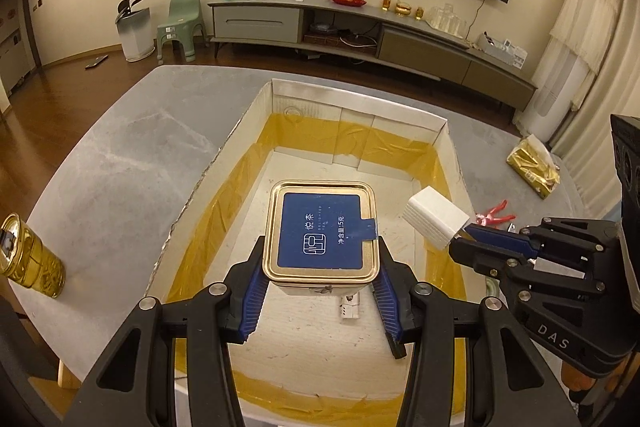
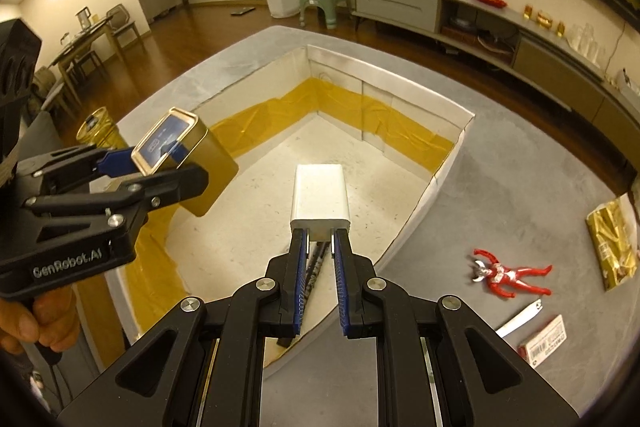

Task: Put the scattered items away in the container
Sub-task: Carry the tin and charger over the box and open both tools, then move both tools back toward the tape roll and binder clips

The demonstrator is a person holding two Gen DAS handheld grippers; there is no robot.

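The open box (image 1: 440, 131) stands in the middle of the table (image 1: 120, 147). Above its inside, the left claw (image 1: 320, 291) holds the tin (image 1: 322, 235), and to its right the right claw (image 2: 320, 247) holds the small block (image 2: 320, 195). A jar (image 1: 30, 259) stands on the table left of the box. Right of the box lie a toy figure (image 2: 504, 275), a packet (image 2: 612, 243) and a flat carton (image 2: 544, 343).

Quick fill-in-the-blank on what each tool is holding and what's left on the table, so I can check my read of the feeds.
1. The left tool grips a gold tin with a ____ label.
2. The right tool holds a ____ block over the box.
3. The red figure lies ____ the box.

Missing: blue; white; outside
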